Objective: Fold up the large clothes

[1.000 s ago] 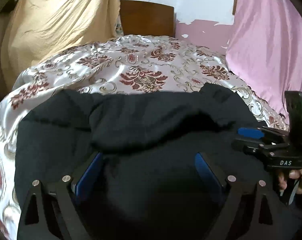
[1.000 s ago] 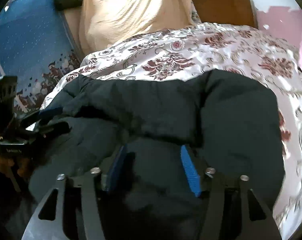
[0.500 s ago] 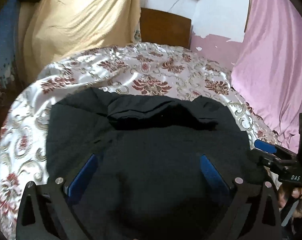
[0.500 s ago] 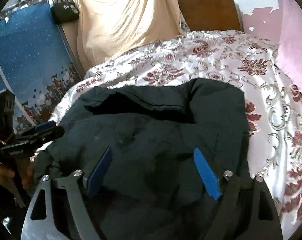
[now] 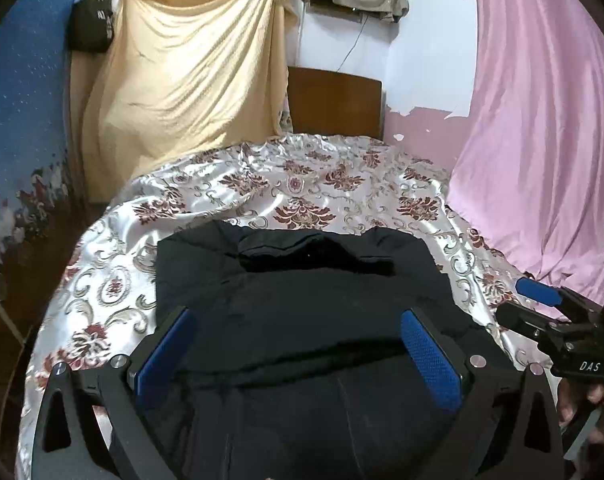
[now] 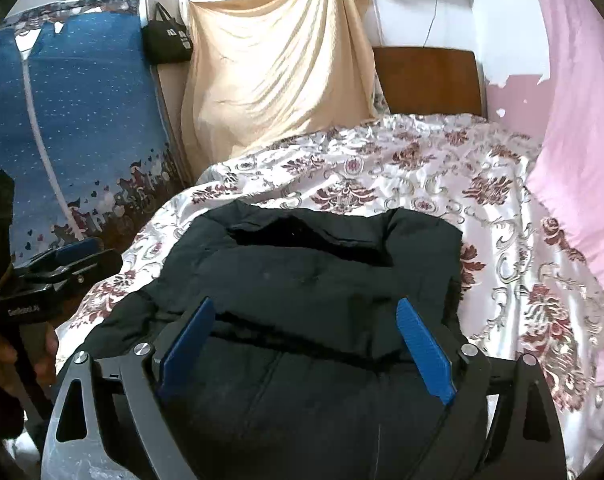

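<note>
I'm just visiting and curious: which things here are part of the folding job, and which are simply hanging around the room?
Job: black jacket, left gripper, right gripper, floral bedspread underneath.

Bystanders: yellow sheet, pink curtain, black bag, wooden headboard.

I see the floral satin bedspread (image 5: 322, 200) spread over the bed, a wooden headboard (image 5: 334, 104) behind it, a yellow cloth (image 5: 190, 76) hung on the wall, a black bag (image 5: 90, 28) beside it, and a pink curtain (image 5: 542, 120) on my right.
</note>
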The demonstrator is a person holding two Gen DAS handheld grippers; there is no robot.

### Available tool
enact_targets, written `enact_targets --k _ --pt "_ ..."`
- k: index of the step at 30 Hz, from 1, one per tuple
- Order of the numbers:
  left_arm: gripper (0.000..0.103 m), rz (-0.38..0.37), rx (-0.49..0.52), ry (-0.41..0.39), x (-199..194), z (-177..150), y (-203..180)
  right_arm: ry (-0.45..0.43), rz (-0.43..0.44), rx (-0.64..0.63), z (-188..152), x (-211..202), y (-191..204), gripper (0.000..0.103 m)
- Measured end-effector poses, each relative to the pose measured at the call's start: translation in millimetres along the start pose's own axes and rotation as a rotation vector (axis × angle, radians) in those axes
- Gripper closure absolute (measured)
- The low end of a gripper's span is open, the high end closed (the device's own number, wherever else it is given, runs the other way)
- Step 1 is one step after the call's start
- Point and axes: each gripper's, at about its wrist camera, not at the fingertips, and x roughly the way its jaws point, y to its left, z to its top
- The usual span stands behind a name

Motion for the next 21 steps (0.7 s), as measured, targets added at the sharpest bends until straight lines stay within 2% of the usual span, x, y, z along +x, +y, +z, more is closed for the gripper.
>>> enact_targets --k 14,21 --pt "0.000 0.031 -0.047 -0.010 -87 -43 -9 -0.034 -0.034 0.006 -31 -97 15 0.013" --pt "0.000 0.035 -0.045 -0.001 -123 -69 -15 -0.018 -0.039 -0.017 -56 -124 30 0.013"
